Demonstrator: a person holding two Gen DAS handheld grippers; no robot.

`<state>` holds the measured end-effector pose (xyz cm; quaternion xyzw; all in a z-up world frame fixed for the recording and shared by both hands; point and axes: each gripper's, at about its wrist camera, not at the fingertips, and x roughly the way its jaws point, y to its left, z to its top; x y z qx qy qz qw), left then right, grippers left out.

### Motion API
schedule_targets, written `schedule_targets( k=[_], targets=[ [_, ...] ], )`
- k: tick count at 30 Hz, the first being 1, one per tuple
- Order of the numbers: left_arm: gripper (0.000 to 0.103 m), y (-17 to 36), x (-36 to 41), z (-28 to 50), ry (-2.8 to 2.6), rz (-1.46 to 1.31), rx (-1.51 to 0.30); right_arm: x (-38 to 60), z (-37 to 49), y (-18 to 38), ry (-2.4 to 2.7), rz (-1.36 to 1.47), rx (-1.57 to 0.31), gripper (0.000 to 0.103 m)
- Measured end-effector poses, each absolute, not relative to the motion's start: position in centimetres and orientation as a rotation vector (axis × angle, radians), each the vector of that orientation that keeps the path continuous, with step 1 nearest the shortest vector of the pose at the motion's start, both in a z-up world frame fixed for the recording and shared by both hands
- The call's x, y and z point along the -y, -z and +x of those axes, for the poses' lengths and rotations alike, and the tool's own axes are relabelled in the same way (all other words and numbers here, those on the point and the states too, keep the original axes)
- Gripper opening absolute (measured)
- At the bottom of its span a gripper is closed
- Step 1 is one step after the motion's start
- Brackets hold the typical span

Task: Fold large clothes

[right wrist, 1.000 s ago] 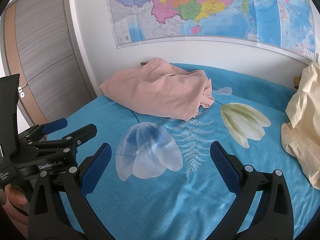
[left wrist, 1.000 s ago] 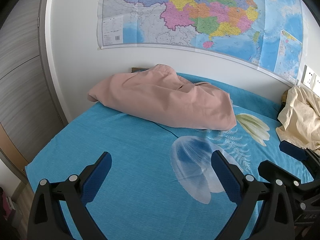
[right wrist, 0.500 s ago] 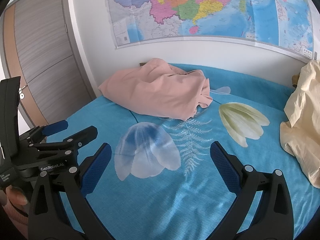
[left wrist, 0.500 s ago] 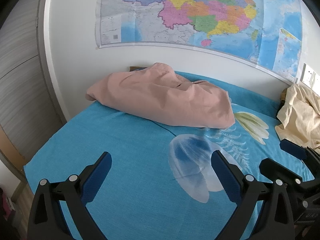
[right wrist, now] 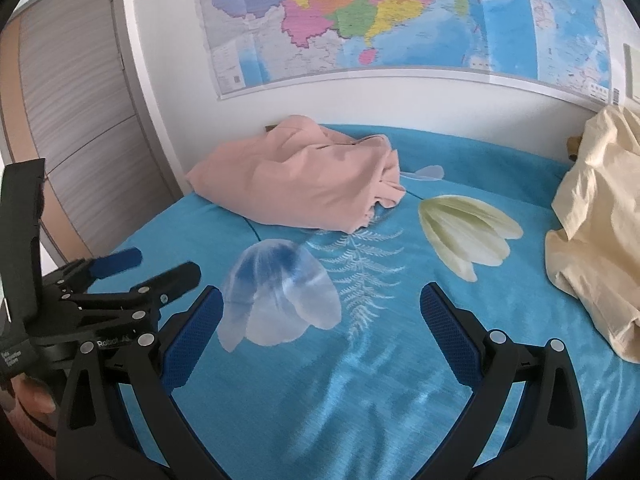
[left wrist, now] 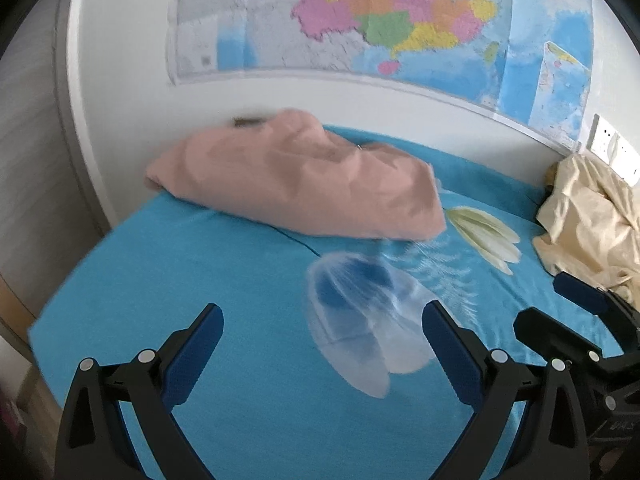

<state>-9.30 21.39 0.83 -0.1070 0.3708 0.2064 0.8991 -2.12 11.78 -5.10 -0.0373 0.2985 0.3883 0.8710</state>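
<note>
Both claws wide, empty: left gripper [left wrist: 322, 344], right gripper [right wrist: 320, 320]. Pink garment [left wrist: 296, 178] ahead, long axis crosswise, nearer left.

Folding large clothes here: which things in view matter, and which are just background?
For the job:
pink garment, bunched
cream garment, crumpled
left claw, open
right claw, open
blue bedsheet, the work surface

Just there:
wall map
wall socket
wardrobe door

Both claws have edged toward the pink garment [left wrist: 304, 184]
</note>
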Motion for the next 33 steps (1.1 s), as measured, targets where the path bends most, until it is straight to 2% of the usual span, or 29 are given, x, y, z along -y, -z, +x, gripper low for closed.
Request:
schedule_targets(
  k=[9, 18, 20, 23, 24, 26, 33],
  targets=[
    [0.097, -0.5, -18.7, -8.1, -0.278, -0.219, -0.737, -8.5, -1.9, 4.9, -0.727, -0.054, -0.618, 0.097],
    [0.097, 1.4, -16.6, -5.6, -0.259, -0.23, -0.861, -4.7, -1.4, 5.8, -0.631, -0.004, -0.644, 0.097],
    [0.087, 1.6, -16.5, -5.7, -0.289, -0.214, -0.862, -4.3, -1.4, 6.0, -0.622, 0.005, -0.652, 0.097],
    [0.087, 1.8, -16.6, -5.8, -0.269, -0.244, -0.876, -3.7, -1.5, 6.2, -0.62, 0.025, -0.657, 0.097],
    [0.087, 1.8, -16.6, -5.8, -0.276, -0.239, -0.875, -3.6, -1.5, 6.3, -0.621, 0.03, -0.66, 0.097],
    [0.097, 1.7, -16.2, -5.9, -0.288, -0.218, -0.867, -3.4, -1.6, 6.3, -0.62, 0.028, -0.661, 0.097],
    [0.097, 1.4, -13.4, -5.5, -0.334, -0.063, -0.865, -2.1, -1.8, 6.1, -0.614, 0.05, -0.658, 0.097]
  ],
)
